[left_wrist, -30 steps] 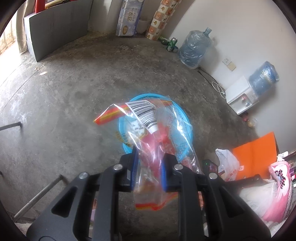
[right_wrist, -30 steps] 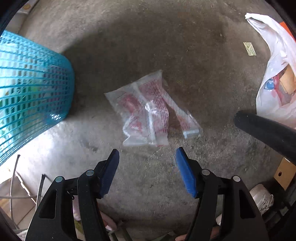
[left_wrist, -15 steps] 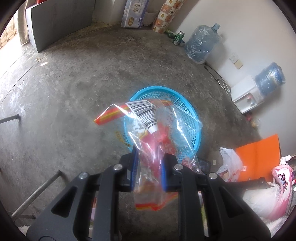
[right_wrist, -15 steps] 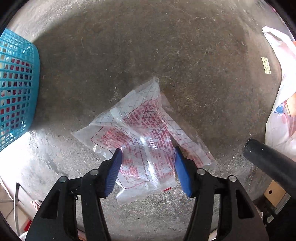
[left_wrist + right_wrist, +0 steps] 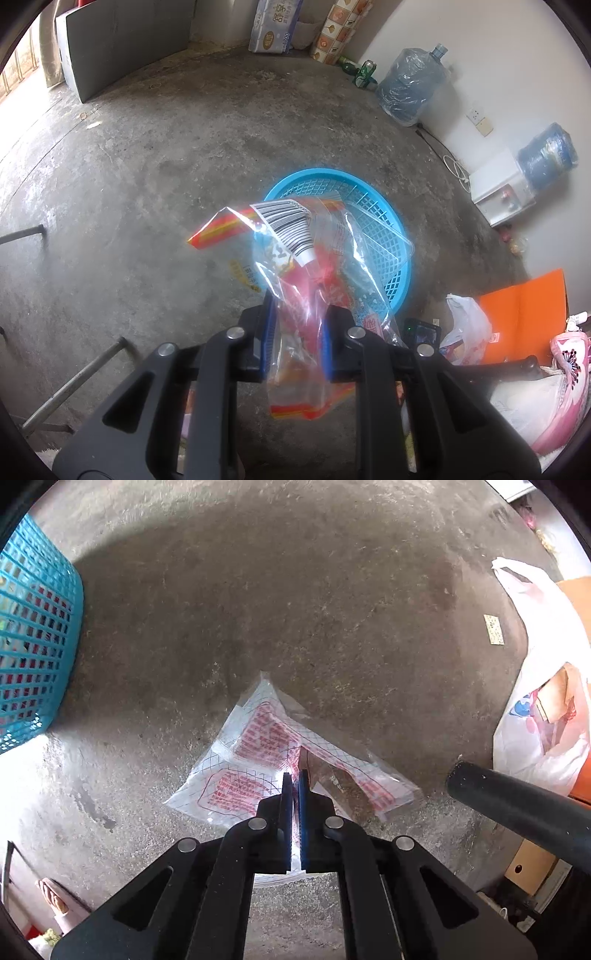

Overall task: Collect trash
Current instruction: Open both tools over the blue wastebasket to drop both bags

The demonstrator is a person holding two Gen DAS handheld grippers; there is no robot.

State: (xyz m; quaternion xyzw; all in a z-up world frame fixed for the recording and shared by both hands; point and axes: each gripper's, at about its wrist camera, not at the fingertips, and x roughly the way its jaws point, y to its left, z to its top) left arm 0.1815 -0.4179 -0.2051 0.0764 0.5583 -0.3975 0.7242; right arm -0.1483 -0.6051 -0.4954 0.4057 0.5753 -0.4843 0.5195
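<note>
Mid-pickup: right gripper [image 5: 294,781] just clamped onto clear wrapper [image 5: 258,746] on floor, left gripper [image 5: 295,310] gripping red-printed bag [image 5: 295,254] over blue basket [image 5: 384,236]; next, prob. drop bag, lift wrapper

premises: a plain domestic storeroom or utility room in a home. bare, stained concrete floor [image 5: 147,177]; white plastered wall [image 5: 498,55] with a socket [image 5: 474,115]. at 1 o'clock a large water jug [image 5: 410,85]; at 3 o'clock a small water dispenser [image 5: 504,195]; at 12 o'clock a pack of tissue rolls [image 5: 275,26]; at 5 o'clock a pink shoe [image 5: 567,373].
</note>
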